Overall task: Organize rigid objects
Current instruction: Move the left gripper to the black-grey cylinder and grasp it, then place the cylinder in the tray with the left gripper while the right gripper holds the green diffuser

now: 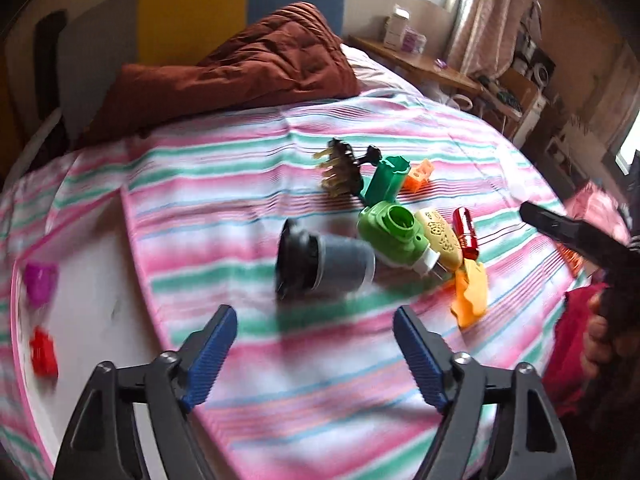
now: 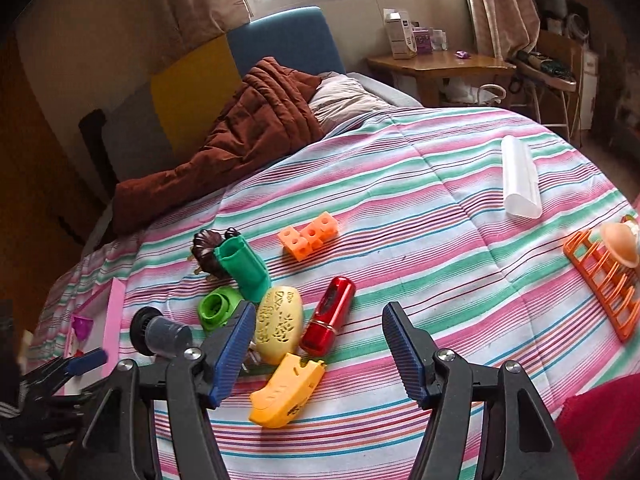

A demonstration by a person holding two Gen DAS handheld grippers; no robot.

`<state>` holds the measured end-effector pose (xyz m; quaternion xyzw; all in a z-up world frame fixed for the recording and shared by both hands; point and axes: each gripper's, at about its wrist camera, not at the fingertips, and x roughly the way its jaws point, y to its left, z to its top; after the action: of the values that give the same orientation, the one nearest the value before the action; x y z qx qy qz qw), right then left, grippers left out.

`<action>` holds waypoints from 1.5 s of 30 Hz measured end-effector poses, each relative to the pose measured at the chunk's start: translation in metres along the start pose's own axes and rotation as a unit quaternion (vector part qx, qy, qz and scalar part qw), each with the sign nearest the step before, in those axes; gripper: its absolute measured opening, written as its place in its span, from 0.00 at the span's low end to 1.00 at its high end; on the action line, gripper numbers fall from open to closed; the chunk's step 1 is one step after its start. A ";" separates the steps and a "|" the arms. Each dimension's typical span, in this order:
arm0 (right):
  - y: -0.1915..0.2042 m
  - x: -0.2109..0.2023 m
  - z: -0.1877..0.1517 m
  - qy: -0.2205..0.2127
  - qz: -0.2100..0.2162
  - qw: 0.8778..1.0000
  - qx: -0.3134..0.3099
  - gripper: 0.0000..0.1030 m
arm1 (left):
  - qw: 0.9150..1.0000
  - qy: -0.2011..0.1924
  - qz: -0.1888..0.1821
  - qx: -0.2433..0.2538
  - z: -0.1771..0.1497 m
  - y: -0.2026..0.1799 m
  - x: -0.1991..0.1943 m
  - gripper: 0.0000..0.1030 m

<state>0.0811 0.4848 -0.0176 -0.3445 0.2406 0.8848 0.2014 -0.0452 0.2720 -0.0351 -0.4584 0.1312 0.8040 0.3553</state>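
Observation:
A pile of small plastic items lies on the striped bedspread: a grey cup with a black lid (image 1: 320,266) (image 2: 162,332), a light green piece (image 1: 394,232) (image 2: 218,308), a dark green tube (image 1: 386,180) (image 2: 242,266), a cream perforated oval (image 1: 438,236) (image 2: 280,320), a red capsule (image 1: 465,232) (image 2: 328,316), a yellow piece (image 1: 470,294) (image 2: 286,390), orange cubes (image 2: 308,236) and a brown comb-like piece (image 1: 340,170). My left gripper (image 1: 316,346) is open and empty, just short of the grey cup. My right gripper (image 2: 318,354) is open and empty over the yellow piece and red capsule.
A pink-edged white tray (image 1: 100,280) at the left holds a purple piece (image 1: 40,282) and a red piece (image 1: 42,352). A clear tube (image 2: 520,174) and an orange rack (image 2: 604,276) with a peach object lie at the right. A brown quilt (image 1: 248,68) lies at the bed's head.

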 end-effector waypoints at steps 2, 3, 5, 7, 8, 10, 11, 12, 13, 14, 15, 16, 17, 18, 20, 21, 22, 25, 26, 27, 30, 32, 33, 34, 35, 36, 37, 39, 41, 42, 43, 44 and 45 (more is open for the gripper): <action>0.002 -0.001 0.000 0.000 -0.001 1.000 -0.001 0.65 | 1.000 0.000 0.010 0.016 0.009 -0.007 0.013 0.81; 0.002 -0.001 0.000 -0.001 -0.001 1.000 -0.001 0.65 | 1.000 0.002 0.015 0.020 0.013 -0.008 0.019 0.81; 0.002 -0.003 0.000 -0.004 0.001 1.000 0.001 0.69 | 0.999 0.007 0.023 0.027 0.018 -0.009 0.030 0.81; 0.002 -0.004 0.001 -0.005 0.004 1.000 0.003 0.69 | 0.999 0.019 0.035 0.031 0.023 -0.010 0.042 0.82; 0.002 -0.003 0.001 -0.004 0.005 1.000 0.004 0.69 | 0.999 0.025 0.037 0.030 0.025 -0.009 0.048 0.83; 0.002 -0.002 0.001 -0.001 0.007 1.000 0.004 0.70 | 0.998 0.038 0.042 0.023 0.027 -0.006 0.058 0.83; 0.003 -0.002 0.000 0.000 0.005 1.000 0.003 0.70 | 0.998 0.039 0.042 0.022 0.028 -0.005 0.061 0.79; 0.003 -0.001 0.000 0.001 0.005 1.000 0.003 0.70 | 0.999 0.034 0.034 0.022 0.027 -0.005 0.061 0.64; 0.003 0.000 -0.001 0.002 0.005 1.000 0.002 0.70 | 0.998 0.032 0.039 0.022 0.026 -0.004 0.061 0.63; 0.004 0.000 -0.001 0.002 0.005 1.000 0.000 0.69 | 0.999 0.029 0.039 0.019 0.024 -0.003 0.059 0.63; 0.005 0.001 -0.002 0.003 0.006 1.000 -0.001 0.69 | 0.999 0.024 0.030 0.014 0.021 -0.001 0.055 0.63; 0.006 0.002 -0.002 0.004 0.007 1.000 -0.004 0.69 | 0.999 0.020 0.023 0.010 0.019 0.001 0.052 0.63; 0.008 0.003 -0.003 0.007 0.008 1.000 -0.008 0.69 | 1.000 0.015 0.023 0.006 0.016 0.003 0.047 0.63; 0.010 0.004 -0.005 0.009 0.010 1.000 -0.014 0.69 | 1.000 0.009 0.023 0.002 0.011 0.006 0.041 0.63; 0.016 0.008 -0.008 0.018 0.015 0.999 -0.031 0.69 | 1.000 0.001 0.011 -0.010 0.004 0.011 0.028 0.63; 0.021 0.010 -0.010 0.024 0.019 0.999 -0.043 0.69 | 1.000 -0.007 0.009 -0.015 0.001 0.013 0.020 0.63; 0.028 0.013 -0.013 0.030 0.026 0.997 -0.059 0.69 | 1.000 -0.013 0.009 -0.017 -0.003 0.015 0.012 0.63; 0.050 0.021 -0.018 0.049 0.048 0.993 -0.101 0.69 | 0.999 -0.033 0.000 -0.027 -0.015 0.022 -0.015 0.63; 0.059 0.025 -0.018 0.055 0.052 0.990 -0.118 0.69 | 0.999 -0.039 0.003 -0.028 -0.018 0.024 -0.023 0.63; 0.068 0.030 -0.017 0.060 0.056 0.988 -0.134 0.69 | 0.999 -0.044 0.005 -0.029 -0.021 0.026 -0.030 0.63; 0.095 0.053 -0.013 0.083 0.052 0.978 -0.184 0.69 | 0.998 -0.056 0.006 -0.038 -0.031 0.036 -0.051 0.63; 0.109 0.072 -0.010 0.102 0.040 0.970 -0.218 0.69 | 0.997 -0.062 0.005 -0.048 -0.039 0.044 -0.064 0.63; 0.116 0.081 -0.010 0.113 0.032 0.965 -0.235 0.69 | 0.996 -0.066 0.006 -0.054 -0.042 0.048 -0.070 0.63; 0.120 0.089 -0.009 0.121 0.026 0.961 -0.247 0.69 | 0.996 -0.071 0.010 -0.060 -0.046 0.053 -0.076 0.63; 0.124 0.098 -0.009 0.129 0.017 0.957 -0.259 0.69 | 0.995 -0.075 0.012 -0.065 -0.047 0.056 -0.080 0.63; 0.127 0.105 -0.009 0.137 0.008 0.954 -0.268 0.69 | 0.994 -0.079 0.015 -0.071 -0.052 0.062 -0.087 0.63; 0.130 0.113 -0.009 0.146 0.000 0.950 -0.276 0.69 | 0.994 -0.082 0.018 -0.076 -0.055 0.066 -0.091 0.63; 0.134 0.126 -0.011 0.159 -0.012 0.945 -0.286 0.68 | 0.992 -0.088 0.025 -0.085 -0.061 0.075 -0.099 0.63; 0.135 0.137 -0.015 0.176 -0.027 0.938 -0.296 0.59 | 0.991 -0.092 0.034 -0.093 -0.068 0.083 -0.107 0.63; 0.136 0.138 -0.017 0.179 -0.029 0.939 -0.294 0.54 | 0.990 -0.095 0.037 -0.100 -0.071 0.089 -0.112 0.63; 0.135 0.135 -0.017 0.178 -0.018 0.943 -0.282 0.51 | 0.989 -0.096 0.039 -0.104 -0.075 0.092 -0.115 0.63; 0.136 0.132 -0.019 0.184 -0.013 0.944 -0.273 0.51 | 0.988 -0.098 0.042 -0.108 -0.078 0.096 -0.119 0.63; 0.139 0.128 -0.024 0.185 -0.009 0.943 -0.277 0.51 | 0.987 -0.101 0.048 -0.112 -0.083 0.100 -0.122 0.63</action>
<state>-0.0667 0.3837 -0.0839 -0.5468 0.0162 0.8351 0.0583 -0.0211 0.1014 0.0099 -0.4048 0.0260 0.8720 0.2739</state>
